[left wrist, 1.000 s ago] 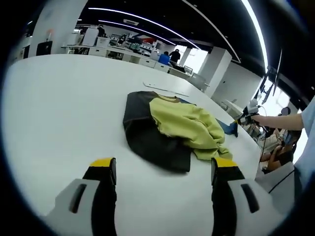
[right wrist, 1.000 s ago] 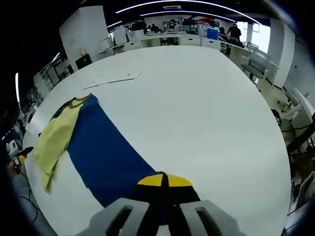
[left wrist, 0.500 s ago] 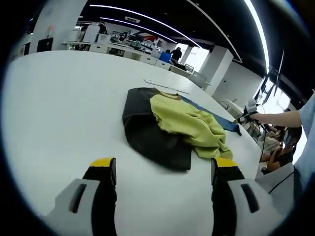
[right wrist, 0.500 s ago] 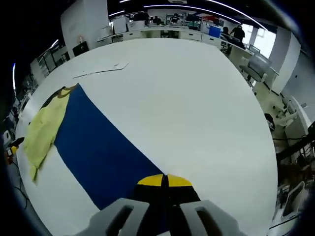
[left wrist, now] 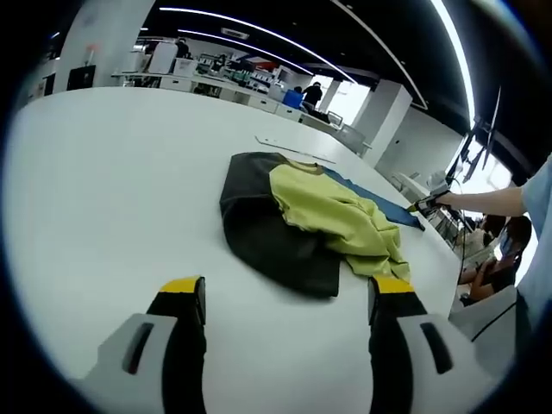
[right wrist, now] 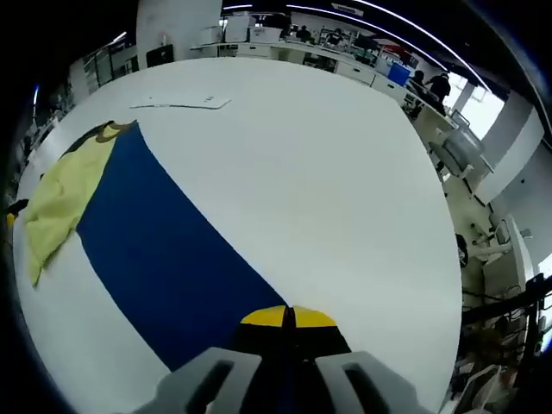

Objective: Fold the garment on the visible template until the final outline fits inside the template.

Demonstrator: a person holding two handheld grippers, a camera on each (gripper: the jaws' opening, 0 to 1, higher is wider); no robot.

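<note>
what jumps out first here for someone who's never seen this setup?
In the right gripper view, the blue fabric runs in a long band across the white table, its near end pinched in the shut jaws of the right gripper. In the left gripper view, the yellow-green garment lies crumpled over a dark panel mid-table, beyond the open left gripper.

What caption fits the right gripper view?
Right gripper, jaws shut on the blue fabric, stretching it across the white table.

White table (left wrist: 95, 172), flat paper sheet (right wrist: 181, 103) — office desks (left wrist: 203, 84) behind, ceiling light strips (left wrist: 250, 34)
</note>
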